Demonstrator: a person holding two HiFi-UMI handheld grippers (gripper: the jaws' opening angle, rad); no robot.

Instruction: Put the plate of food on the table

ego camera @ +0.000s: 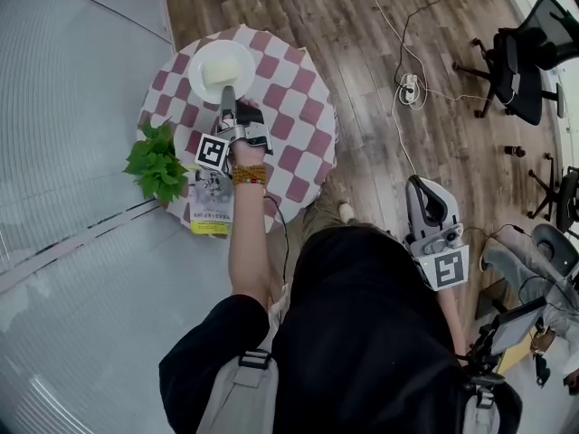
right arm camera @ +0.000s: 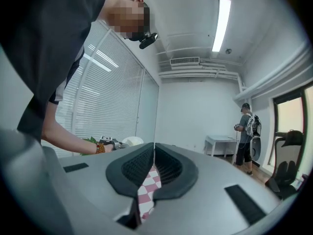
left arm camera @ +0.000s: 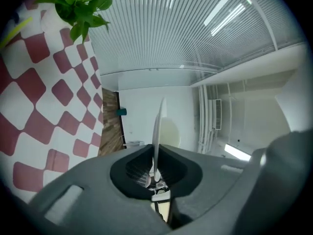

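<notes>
The left gripper [ego camera: 226, 91] pinches the rim of the white plate [ego camera: 241, 56] of pale food [ego camera: 219, 70] over the far side of the checkered table [ego camera: 303, 125]; the right gripper [right arm camera: 152, 148] hangs beside the person, jaws pressed together, empty.

Black short-sleeve tee [ego camera: 362, 333], grey pack straps [ego camera: 237, 396] with black buckles [ego camera: 255, 358]. Orange-brown bead bracelet [ego camera: 249, 175] on the left wrist, thin black cable [ego camera: 283, 242] running off that side. Left gripper [ego camera: 226, 93] and right gripper [ego camera: 418, 184] are both grey plastic, dark ribbed pads [right arm camera: 139, 166], each with a black-and-white marker cube [ego camera: 213, 152].
</notes>
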